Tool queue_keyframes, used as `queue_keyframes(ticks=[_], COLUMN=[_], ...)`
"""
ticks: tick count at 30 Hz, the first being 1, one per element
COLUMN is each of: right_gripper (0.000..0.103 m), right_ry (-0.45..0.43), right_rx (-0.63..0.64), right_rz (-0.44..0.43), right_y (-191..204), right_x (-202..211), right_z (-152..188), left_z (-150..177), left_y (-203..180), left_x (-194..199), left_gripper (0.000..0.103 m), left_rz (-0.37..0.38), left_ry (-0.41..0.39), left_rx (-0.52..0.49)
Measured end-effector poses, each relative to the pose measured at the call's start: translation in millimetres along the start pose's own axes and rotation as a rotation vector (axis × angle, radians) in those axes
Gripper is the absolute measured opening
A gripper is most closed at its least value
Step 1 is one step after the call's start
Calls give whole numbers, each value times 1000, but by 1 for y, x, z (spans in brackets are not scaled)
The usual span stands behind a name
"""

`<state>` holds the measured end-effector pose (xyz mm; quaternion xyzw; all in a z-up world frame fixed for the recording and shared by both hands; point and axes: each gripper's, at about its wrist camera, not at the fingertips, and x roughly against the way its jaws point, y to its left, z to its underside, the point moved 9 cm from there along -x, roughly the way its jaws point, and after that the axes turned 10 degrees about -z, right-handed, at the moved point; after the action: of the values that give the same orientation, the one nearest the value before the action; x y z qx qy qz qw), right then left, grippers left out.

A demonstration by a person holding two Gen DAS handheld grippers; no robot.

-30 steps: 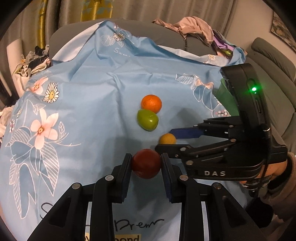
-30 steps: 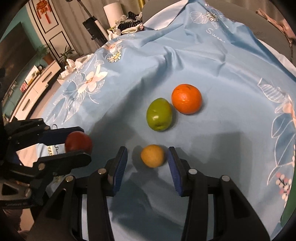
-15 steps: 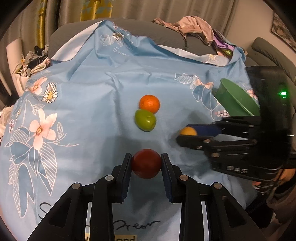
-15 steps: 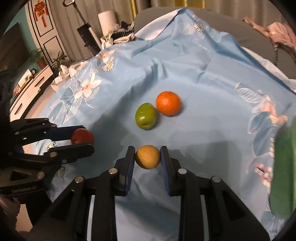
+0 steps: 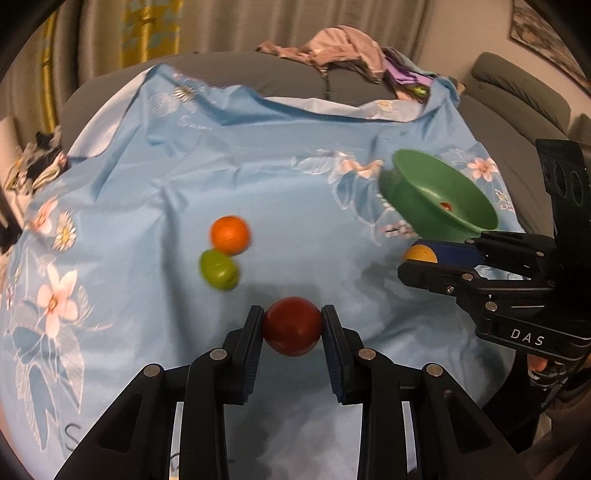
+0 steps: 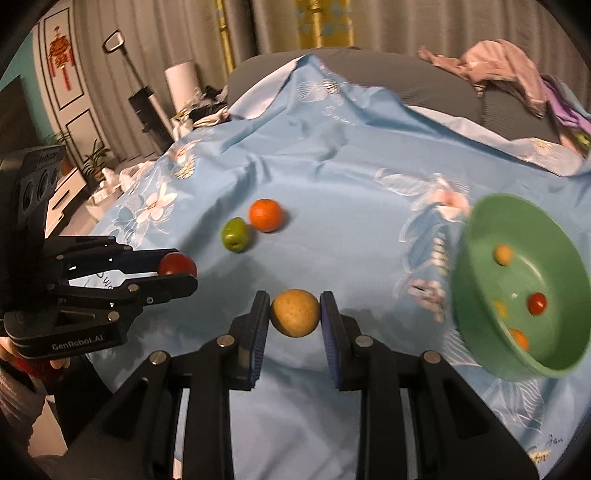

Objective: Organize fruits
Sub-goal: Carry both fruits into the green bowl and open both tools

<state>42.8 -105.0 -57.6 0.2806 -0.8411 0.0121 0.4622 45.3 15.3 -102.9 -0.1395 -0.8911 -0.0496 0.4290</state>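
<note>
Meanwhile the left hand-held gripper (image 5: 291,326) clenched a red fruit (image 5: 292,325) while the right hand-held gripper (image 6: 294,313) clenched a yellow fruit (image 6: 295,312) beside the green bowl (image 6: 480,236)

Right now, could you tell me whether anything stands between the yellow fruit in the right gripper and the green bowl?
Nothing visible does. The yellow fruit is clamped in the right gripper, and only bare blue cloth lies between it and the green bowl.

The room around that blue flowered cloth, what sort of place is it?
Most likely a lived-in home living room. The light blue flowered cloth is draped over a grey upholstered sofa, long pleated curtains hang behind, and a red knot ornament decorates a panelled wall.
</note>
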Motion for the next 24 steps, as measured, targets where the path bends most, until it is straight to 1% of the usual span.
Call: queue_keyframes(ticks=[10, 16, 18, 21, 24], right_gripper=[28, 28, 28, 29, 29], right_ry=[-107, -165, -187, -208, -212], right_rx=[-70, -121, -138, -169, -209], right_rz=[91, 152, 185, 226, 251], right_y=[-45, -78, -91, -110, -131], right_x=[48, 75, 85, 95, 99], right_z=[0, 0, 0, 2, 8], left_z=[-36, -70, -80, -94, -101], left_y=[-58, -100, -112, -134, -153], left_x=[-9, -12, -16, -24, -36], left_gripper=[31, 31, 31, 31, 31], left_rz=[55, 107, 122, 151, 161], left_ry=[-27, -77, -89, -98, -97], left_rx=[-92, -156, -171, -200, -233])
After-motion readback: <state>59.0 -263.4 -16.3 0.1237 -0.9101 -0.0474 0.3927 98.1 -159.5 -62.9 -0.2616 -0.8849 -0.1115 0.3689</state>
